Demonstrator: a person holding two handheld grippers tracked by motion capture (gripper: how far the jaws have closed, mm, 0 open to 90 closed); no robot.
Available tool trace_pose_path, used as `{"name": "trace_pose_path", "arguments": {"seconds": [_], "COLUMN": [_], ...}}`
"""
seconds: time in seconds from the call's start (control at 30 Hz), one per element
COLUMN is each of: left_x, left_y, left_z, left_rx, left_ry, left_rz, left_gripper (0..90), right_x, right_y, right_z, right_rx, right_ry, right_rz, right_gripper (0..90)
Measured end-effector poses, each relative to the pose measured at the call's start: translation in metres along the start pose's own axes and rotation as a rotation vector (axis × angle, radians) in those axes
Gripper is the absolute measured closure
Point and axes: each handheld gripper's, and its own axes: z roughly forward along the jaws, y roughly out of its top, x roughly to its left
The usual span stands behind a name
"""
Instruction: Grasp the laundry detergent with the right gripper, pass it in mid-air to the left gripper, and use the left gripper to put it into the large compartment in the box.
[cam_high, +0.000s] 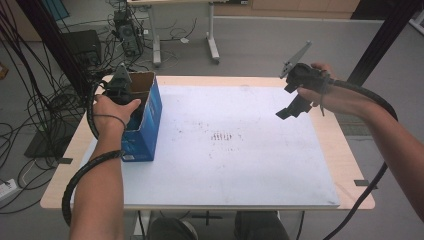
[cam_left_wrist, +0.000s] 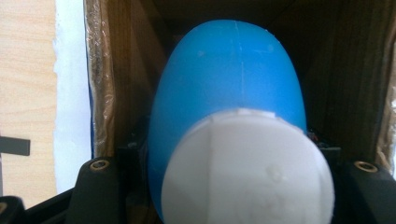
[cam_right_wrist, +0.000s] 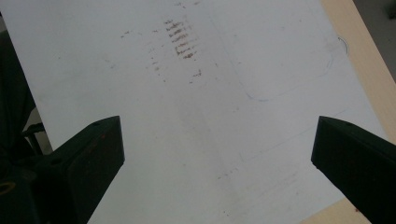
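Nearest along the left gripper's (cam_left_wrist: 224, 186) own view, its jaws sat either side of a blue bottle (cam_left_wrist: 229, 79) with a white cap (cam_left_wrist: 250, 170), apparently clamped on it, the bottle pointing into the open brown inside of a blue cardboard box (cam_high: 149, 117) at the left of the table (cam_high: 300, 200). To finish well, the bottle judged to be going in or coming out should travel straight along the box's opening, clear of the cardboard walls, with the grip kept firm near the cap so it did not slip. Farther right, the right gripper (cam_high: 290, 111) hung above the white board (cam_right_wrist: 196, 116) with jaws spread wide and empty.
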Motion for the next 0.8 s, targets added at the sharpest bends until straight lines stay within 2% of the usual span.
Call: {"name": "trace_pose_path", "arguments": {"seconds": [0.37, 0.67, 0.8], "left_x": [-0.002, -0.006, -0.006], "left_y": [0.000, 0.002, 0.000], "left_z": [-0.008, -0.034, -0.046], "left_rx": [-0.014, -0.048, -0.045], "left_ry": [-0.005, 0.034, 0.049], "left_rz": [0.009, 0.032, 0.043], "left_gripper": [31.4, 29.6, 28.8], "right_x": [0.001, 0.003, 0.003], "right_y": [0.002, 0.008, 0.010], "right_z": [-0.001, 0.003, 0.005], "right_rx": [-0.006, -0.016, -0.023], "right_ry": [-0.002, 0.001, 0.003], "right_rz": [-0.003, -0.008, -0.002], "right_gripper": [2.5, 2.4, 2.5]}}
